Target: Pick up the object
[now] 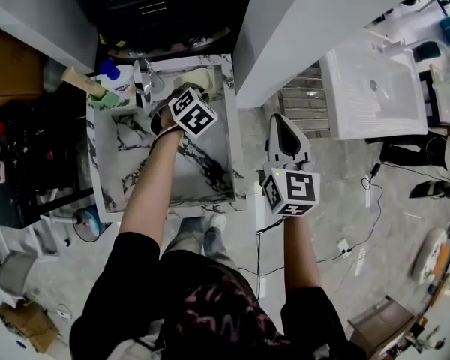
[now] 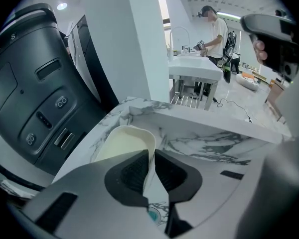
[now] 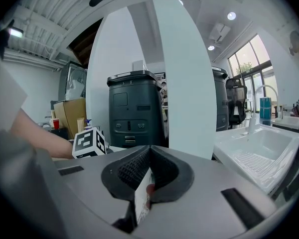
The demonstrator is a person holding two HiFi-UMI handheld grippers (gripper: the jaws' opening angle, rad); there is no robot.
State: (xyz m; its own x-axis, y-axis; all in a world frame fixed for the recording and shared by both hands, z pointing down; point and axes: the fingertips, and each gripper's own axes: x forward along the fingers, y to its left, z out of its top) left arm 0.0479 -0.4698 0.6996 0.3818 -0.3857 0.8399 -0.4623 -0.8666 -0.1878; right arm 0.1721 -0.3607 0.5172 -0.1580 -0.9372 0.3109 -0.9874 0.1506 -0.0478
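Note:
A cream plastic tub (image 1: 195, 75) stands at the back of a marble basin (image 1: 135, 160), beside the tap. My left gripper (image 1: 177, 90) reaches over the basin to it. In the left gripper view the tub (image 2: 120, 144) lies just ahead, and the left gripper (image 2: 150, 153) is shut on its thin near wall, one pad inside and one outside. My right gripper (image 1: 283, 120) hangs over the floor to the right of the basin. In its own view the right gripper (image 3: 149, 152) is shut, with a thin white card (image 3: 141, 199) pinched between the pads.
A chrome tap (image 1: 144, 77) and a blue-capped bottle (image 1: 112, 72) stand at the basin's back left. A white pillar (image 1: 300, 21) rises between basin and a white sink (image 1: 375, 88). A dark grey bin (image 2: 35, 93) stands behind. A person (image 2: 215, 29) works far off.

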